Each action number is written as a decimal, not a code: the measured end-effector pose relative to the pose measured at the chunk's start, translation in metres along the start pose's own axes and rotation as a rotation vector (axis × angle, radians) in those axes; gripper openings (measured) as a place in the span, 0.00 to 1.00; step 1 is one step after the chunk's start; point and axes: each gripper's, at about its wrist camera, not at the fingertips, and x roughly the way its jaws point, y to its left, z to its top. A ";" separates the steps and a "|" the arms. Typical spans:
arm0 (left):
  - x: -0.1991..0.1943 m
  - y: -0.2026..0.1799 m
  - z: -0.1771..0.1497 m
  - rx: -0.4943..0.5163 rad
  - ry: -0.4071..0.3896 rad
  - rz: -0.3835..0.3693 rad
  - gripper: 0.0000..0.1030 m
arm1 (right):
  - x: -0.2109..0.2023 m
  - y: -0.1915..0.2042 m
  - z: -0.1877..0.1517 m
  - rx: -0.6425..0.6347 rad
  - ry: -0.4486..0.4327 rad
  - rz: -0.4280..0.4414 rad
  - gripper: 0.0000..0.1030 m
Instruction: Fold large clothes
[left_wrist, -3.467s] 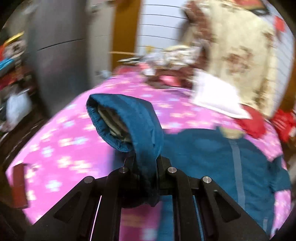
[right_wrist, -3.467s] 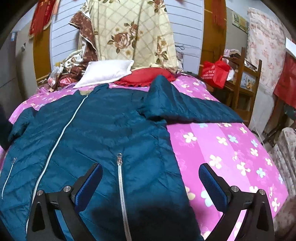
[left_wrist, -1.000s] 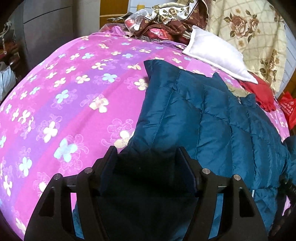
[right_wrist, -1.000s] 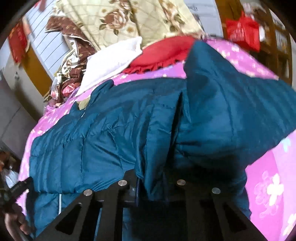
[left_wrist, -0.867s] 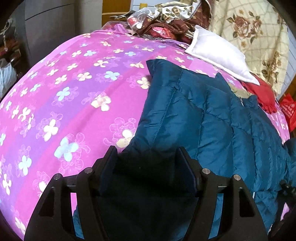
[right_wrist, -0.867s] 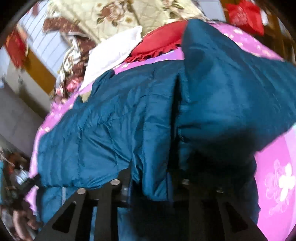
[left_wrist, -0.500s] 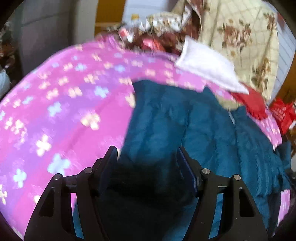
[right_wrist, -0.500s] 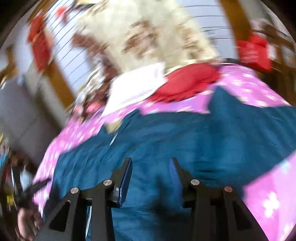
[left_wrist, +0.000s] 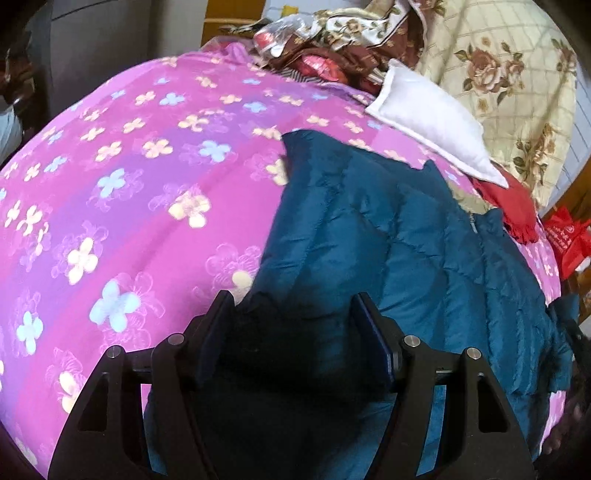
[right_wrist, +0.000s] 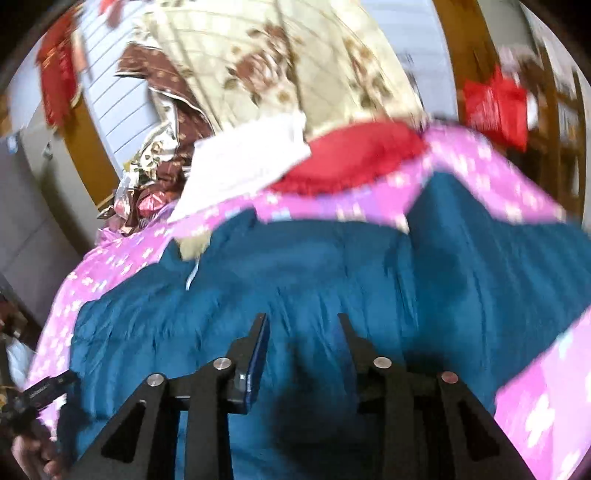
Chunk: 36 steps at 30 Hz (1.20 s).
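A teal quilted jacket (left_wrist: 424, 258) lies on the pink flowered bed sheet (left_wrist: 129, 184), with its near side folded over itself. My left gripper (left_wrist: 291, 299) is low over the jacket's near left edge. Its jaws stand apart and dark fabric lies between and under them, but the blue pads do not press on it. In the right wrist view the jacket (right_wrist: 332, 266) spreads across the bed. My right gripper (right_wrist: 301, 321) hovers above it, open, with nothing between its fingers.
At the head of the bed lie a white pillow (left_wrist: 424, 118), a red cushion (left_wrist: 506, 206) and a floral quilt (left_wrist: 498, 74). A red bag (right_wrist: 495, 103) hangs at the right. A grey cabinet (left_wrist: 92, 48) stands left of the bed. A hand (right_wrist: 33, 454) shows at the lower left.
My right gripper let go of the jacket fold it was pinching, opened, and lifted up and back. The released fold now lies flat. The left gripper stayed in place.
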 end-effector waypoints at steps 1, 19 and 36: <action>0.001 0.004 0.000 -0.017 0.009 -0.007 0.65 | 0.022 0.003 0.005 -0.010 0.038 -0.016 0.40; 0.007 -0.021 -0.009 0.133 0.056 0.079 0.74 | 0.036 0.009 -0.043 -0.070 0.254 -0.073 0.57; -0.047 -0.042 -0.023 0.163 -0.138 0.083 0.74 | -0.098 -0.373 -0.017 0.518 0.050 -0.467 0.76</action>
